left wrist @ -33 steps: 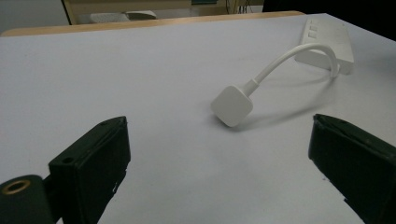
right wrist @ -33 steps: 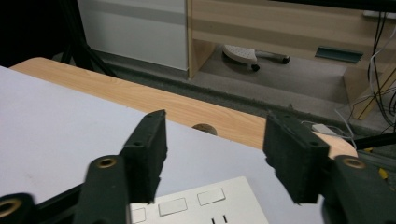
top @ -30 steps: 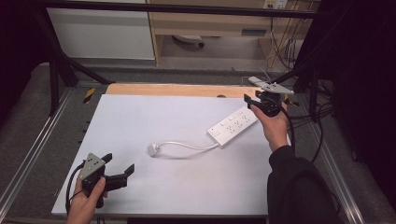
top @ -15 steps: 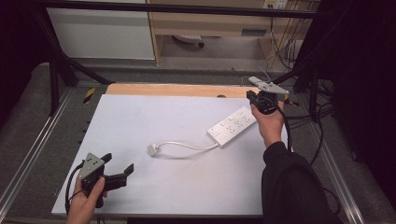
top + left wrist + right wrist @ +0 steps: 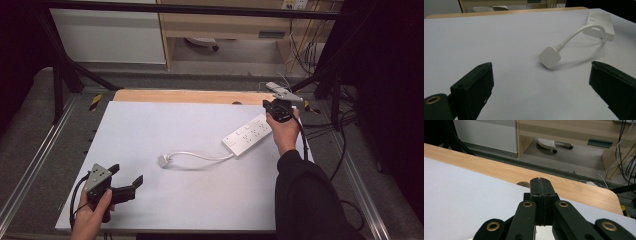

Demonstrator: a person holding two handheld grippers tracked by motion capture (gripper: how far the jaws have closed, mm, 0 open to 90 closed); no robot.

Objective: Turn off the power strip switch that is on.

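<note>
Evidently the work in hand concerned the white power strip (image 5: 248,135) and its plug (image 5: 163,161). At the near left corner of the table (image 5: 150,120), the left gripper (image 5: 126,183) rested with its jaws spread wide and nothing between them. The plug lay ahead of those jaws and slightly right of centre in the left gripper view (image 5: 549,56), apart from them, its short cord (image 5: 200,156) curving away rightward to the strip. The strip's long axis ran diagonally, from mid-table toward the far right corner. There the right gripper (image 5: 276,106) sat just beside the strip's far end, its jaws having just closed on each other, empty (image 5: 540,185). I judged the left hand nearer the plug and the right hand nearer the strip. No other object lay between either gripper and its nearer piece; a wooden edge (image 5: 190,96) bordered the far side.
</note>
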